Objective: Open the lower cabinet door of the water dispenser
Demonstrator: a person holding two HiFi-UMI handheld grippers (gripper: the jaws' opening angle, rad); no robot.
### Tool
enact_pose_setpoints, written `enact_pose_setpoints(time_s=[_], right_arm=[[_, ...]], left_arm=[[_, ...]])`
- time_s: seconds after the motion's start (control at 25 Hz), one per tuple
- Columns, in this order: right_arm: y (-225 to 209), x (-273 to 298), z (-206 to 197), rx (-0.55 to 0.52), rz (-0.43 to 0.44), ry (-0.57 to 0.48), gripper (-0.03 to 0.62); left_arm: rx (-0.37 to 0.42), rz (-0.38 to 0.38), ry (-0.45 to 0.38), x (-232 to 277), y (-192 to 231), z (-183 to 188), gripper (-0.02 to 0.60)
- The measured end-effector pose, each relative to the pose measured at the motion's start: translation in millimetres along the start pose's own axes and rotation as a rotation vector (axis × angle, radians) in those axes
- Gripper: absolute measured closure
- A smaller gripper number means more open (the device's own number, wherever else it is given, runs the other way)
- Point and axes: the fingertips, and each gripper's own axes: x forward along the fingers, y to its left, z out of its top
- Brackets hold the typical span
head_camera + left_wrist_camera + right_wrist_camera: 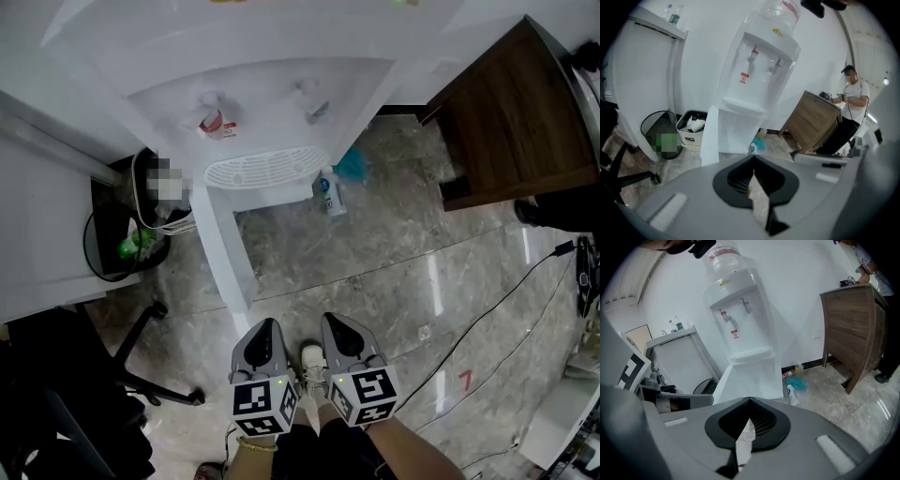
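1. The left gripper (264, 330) and the right gripper (339, 326) are being held side by side, angled down and forward. Both pairs of jaws are being pressed together with nothing between them.
2. The door (223, 246) is being seen just ahead of the left gripper, standing swung out from the dispenser (262, 103). Its free edge is facing that gripper, and the right gripper is sitting farther off.
3. The door's long axis is running upright. Judged from this, the opening is looking done, and any further swing is best being left to the nearer left gripper.
4. The door is being read as a flat, smooth, thin-edged white panel, probably plastic. A slotted tray (265, 169) is sitting above it, and the floor (375, 272) below is glossy veined stone.
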Motion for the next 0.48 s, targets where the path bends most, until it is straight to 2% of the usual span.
enact_pose_setpoints(time_s=[0.48], right_arm=[[4.8,3.6,2.5,-0.005,0.018,0.011,0.597]], left_arm=[[0.014,-0.001,0.016,4.7,-3.3,0.9,0.575]])
